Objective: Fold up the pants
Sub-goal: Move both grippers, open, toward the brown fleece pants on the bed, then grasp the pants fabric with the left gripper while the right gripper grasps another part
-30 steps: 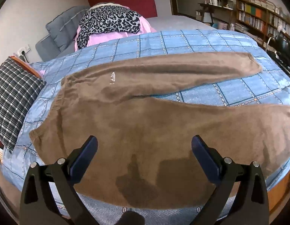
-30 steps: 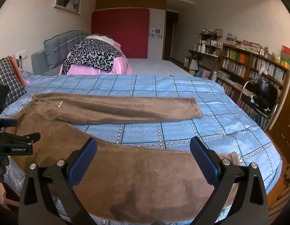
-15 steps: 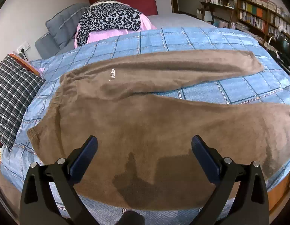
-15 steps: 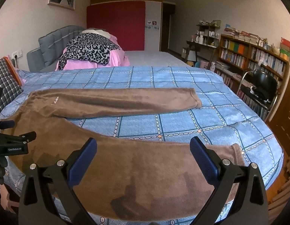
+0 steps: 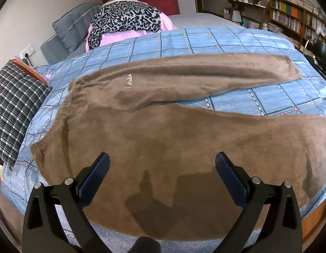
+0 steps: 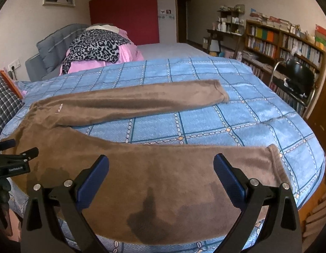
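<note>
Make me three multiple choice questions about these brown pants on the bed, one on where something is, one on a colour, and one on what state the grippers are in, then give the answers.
1. Where does the checked pillow lie relative to the brown pants in the left wrist view?
A. Beside the waistband end
B. On top of the far leg
C. Beside the leg cuffs

2. What colour is the bedspread under the pants?
A. Red with stripes
B. Blue with a grid pattern
C. Plain white

3. What state are the left gripper and the right gripper in?
A. Both shut on the pants
B. One open, one shut
C. Both open, holding nothing

Answers:
1 A, the pillow sits at the left edge next to the gathered waistband.
2 B, blue squares with darker lines show all around the pants.
3 C, both pairs of jaws stand wide apart above the near leg with no cloth between them.
</note>
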A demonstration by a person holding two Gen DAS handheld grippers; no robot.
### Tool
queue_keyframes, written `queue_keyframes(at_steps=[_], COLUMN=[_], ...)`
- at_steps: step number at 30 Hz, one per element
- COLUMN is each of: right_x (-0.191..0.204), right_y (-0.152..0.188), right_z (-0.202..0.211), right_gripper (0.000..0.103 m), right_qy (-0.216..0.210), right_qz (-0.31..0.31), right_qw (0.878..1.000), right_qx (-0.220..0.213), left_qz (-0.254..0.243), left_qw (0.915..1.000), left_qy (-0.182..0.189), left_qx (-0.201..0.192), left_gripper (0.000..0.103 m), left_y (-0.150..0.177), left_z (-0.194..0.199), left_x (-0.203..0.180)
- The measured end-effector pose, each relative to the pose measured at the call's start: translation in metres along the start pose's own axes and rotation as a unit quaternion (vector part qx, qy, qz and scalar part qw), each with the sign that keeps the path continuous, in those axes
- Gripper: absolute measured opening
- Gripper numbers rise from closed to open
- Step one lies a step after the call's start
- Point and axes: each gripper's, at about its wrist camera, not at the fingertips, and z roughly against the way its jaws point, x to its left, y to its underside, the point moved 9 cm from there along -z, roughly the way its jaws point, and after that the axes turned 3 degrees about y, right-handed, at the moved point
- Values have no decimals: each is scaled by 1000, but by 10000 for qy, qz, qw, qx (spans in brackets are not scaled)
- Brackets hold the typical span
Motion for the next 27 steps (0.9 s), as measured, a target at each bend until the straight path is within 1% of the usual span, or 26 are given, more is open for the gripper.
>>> queue_keyframes(at_steps=[5,13,19,22,24,27], right_x=[-6,-14,-19,-21,-22,-27], right_y=[4,1,-8,-12,-16,-26], right_z=[-7,-18,-25,-30,-34,-44], right_gripper=[98,98,98,98,98,98], right_qy=[13,39,78,151,188,236], right_qz=[-107,-208,-242,-192,-165,-200], right_qw=[9998,9994,9994,9994,9994,9993], right_qx=[162,262,238,226,223,220], left_qz=[3,28,20,3,26,88], left_qw=[10000,9999,9998,9998,9998,9995], left_qy=[-26,-150,-191,-152,-142,-272], left_qx=[26,31,55,89,125,147], left_gripper=[101,101,101,101,101,101], left_y=[-2,-13,-23,-27,-34,-47], left_z=[-5,-15,-25,-31,-38,-51], left_x=[2,12,17,20,27,48])
